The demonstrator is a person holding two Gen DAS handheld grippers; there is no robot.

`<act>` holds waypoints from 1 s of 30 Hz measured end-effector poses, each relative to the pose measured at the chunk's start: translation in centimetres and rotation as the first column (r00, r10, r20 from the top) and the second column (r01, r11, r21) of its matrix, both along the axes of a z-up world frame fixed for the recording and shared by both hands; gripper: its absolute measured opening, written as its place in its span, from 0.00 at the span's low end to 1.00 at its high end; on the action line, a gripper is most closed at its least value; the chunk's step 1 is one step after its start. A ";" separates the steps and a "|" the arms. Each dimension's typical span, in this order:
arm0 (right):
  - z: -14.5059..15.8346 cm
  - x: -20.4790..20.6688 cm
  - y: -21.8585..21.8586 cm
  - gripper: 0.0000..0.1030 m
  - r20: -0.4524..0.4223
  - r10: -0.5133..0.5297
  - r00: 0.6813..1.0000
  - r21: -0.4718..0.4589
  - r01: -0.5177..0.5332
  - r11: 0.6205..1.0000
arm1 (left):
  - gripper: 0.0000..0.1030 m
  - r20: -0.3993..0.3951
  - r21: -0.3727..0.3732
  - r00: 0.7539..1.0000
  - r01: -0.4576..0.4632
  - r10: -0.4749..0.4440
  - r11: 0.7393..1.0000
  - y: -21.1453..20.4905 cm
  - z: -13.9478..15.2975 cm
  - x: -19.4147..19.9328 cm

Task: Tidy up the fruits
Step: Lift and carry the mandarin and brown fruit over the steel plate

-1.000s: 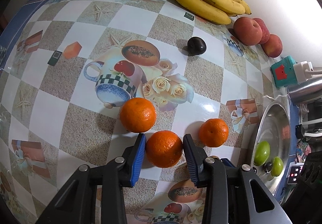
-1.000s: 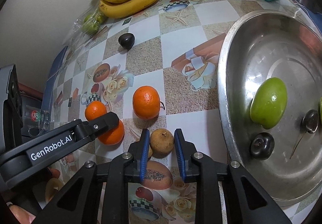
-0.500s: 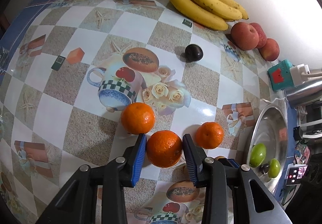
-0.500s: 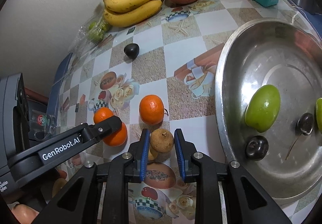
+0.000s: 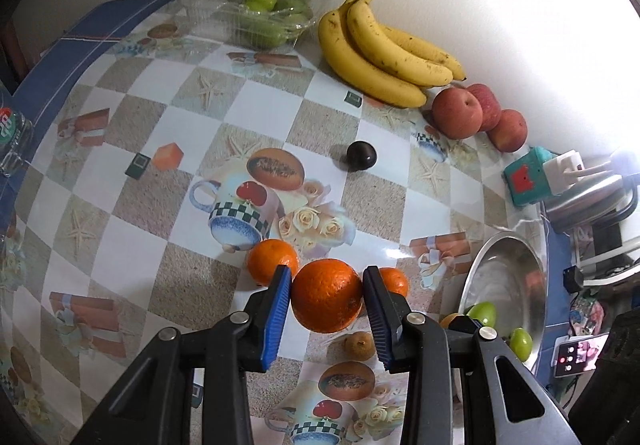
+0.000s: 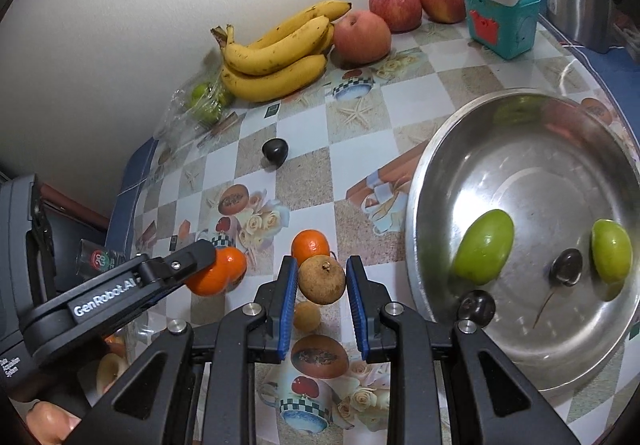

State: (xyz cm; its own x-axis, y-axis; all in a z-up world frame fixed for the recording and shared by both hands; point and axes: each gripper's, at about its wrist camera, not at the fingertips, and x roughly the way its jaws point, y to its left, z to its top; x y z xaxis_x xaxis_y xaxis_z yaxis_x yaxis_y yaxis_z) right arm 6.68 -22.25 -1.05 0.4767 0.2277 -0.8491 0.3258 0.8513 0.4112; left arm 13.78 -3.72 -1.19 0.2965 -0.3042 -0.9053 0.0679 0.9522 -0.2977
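Observation:
My left gripper (image 5: pixel 326 297) is shut on an orange (image 5: pixel 327 301) and holds it above the table; it also shows in the right wrist view (image 6: pixel 216 275). Two more oranges (image 5: pixel 272 261) (image 5: pixel 394 281) lie on the table behind it. My right gripper (image 6: pixel 322 285) is shut on a small brown fruit (image 6: pixel 322 279), lifted above a second brown fruit (image 6: pixel 307 317). The steel bowl (image 6: pixel 520 117) to the right holds two green fruits (image 6: pixel 484 245) (image 6: pixel 611 250) and two dark plums (image 6: pixel 566 267).
Bananas (image 5: pixel 384 49), three red apples (image 5: pixel 458 113), a lone dark plum (image 5: pixel 361 156) and a clear box of green fruit (image 5: pixel 264 17) lie along the back wall. A teal box with a white plug (image 6: pixel 500 17) and a metal kettle (image 5: pixel 588 197) stand at the right.
Both grippers have risen from the table, each lifting its fruit: the left with the orange, the right with the brown fruit. The table looks farther away in both views.

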 end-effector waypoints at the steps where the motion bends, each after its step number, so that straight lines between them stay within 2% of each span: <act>1: 0.0 0.0 -0.1 0.25 0.000 -0.004 1.000 -0.001 0.004 1.000 | 0.38 0.001 -0.001 1.000 0.000 0.000 1.000 -0.1 0.0 0.0; 10: -0.2 -0.6 -2.0 0.25 -0.008 -0.053 0.999 -0.020 0.052 0.998 | 0.38 0.012 0.007 0.999 0.042 -0.042 0.999 -1.8 0.4 -0.4; 18: -0.4 -2.2 -6.0 0.25 -0.020 -0.182 0.983 -0.050 0.181 0.982 | 0.38 0.023 0.008 0.989 0.146 -0.147 0.989 -5.7 0.8 -1.7; 22: -0.3 -3.5 -8.3 0.25 -0.017 -0.254 0.967 -0.045 0.253 0.967 | 0.38 0.033 0.003 0.976 0.214 -0.214 0.977 -8.0 1.0 -2.6; 30: -0.2 -5.9 -12.1 0.25 0.000 -0.378 0.926 -0.055 0.377 0.925 | 0.38 0.083 0.000 0.933 0.352 -0.350 0.936 -13.3 0.4 -4.4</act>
State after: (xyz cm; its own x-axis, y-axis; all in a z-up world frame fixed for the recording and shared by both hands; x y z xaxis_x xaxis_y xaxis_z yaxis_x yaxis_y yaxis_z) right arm 0.76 -34.33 -1.21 0.5094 -0.0131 -0.8604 0.6312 0.6852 0.3633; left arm 9.40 -17.04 -0.75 0.2398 -0.4153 -0.8775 0.4212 0.8589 -0.2914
